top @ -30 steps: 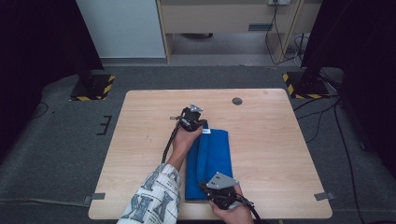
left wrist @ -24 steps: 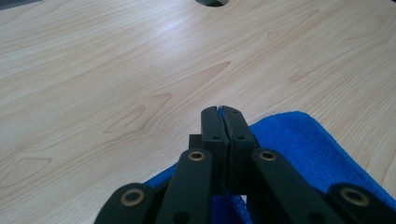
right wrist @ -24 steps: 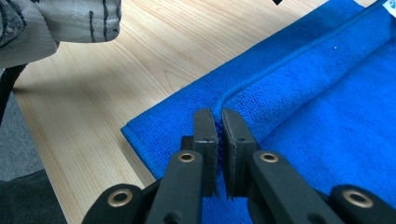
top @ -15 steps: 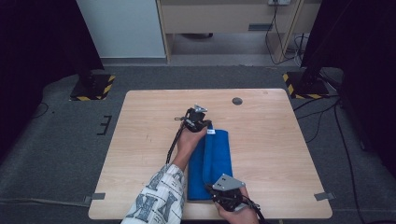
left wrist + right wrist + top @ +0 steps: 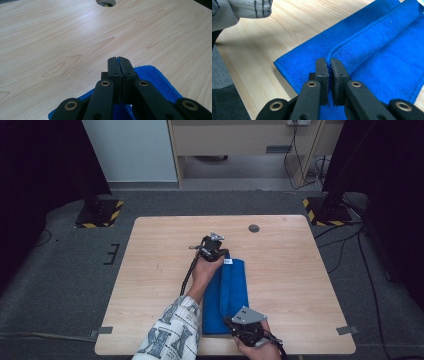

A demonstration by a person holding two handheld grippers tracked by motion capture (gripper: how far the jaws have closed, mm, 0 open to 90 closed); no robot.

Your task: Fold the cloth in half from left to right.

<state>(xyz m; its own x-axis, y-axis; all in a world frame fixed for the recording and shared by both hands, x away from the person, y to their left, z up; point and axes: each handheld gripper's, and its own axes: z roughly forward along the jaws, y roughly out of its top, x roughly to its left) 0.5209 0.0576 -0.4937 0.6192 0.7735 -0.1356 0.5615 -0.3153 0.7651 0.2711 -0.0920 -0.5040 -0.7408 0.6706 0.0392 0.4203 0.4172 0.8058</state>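
A blue towel (image 5: 232,290) lies folded into a long strip on the wooden table (image 5: 300,270), running from near to far. At its far end my left gripper (image 5: 220,252) is shut on the towel's corner; in the left gripper view the jaws (image 5: 118,60) are pressed together with a sliver of blue between them and the towel (image 5: 155,77) beneath. At the near end my right gripper (image 5: 235,324) is shut on the towel's raised folded edge (image 5: 382,55), with its jaws (image 5: 329,62) pinching the hem. A white label (image 5: 228,261) shows at the far end.
A round cable hole (image 5: 254,228) sits in the table's far part, beyond the left gripper (image 5: 105,2). A patterned sleeve (image 5: 172,330) crosses the near left side of the towel. Two stands with yellow-black bases (image 5: 97,212) (image 5: 327,210) flank the table on the floor.
Both grippers have shifted a little to the right, carrying the towel's gripped edge with them. The towel's strip now lies slightly farther right.
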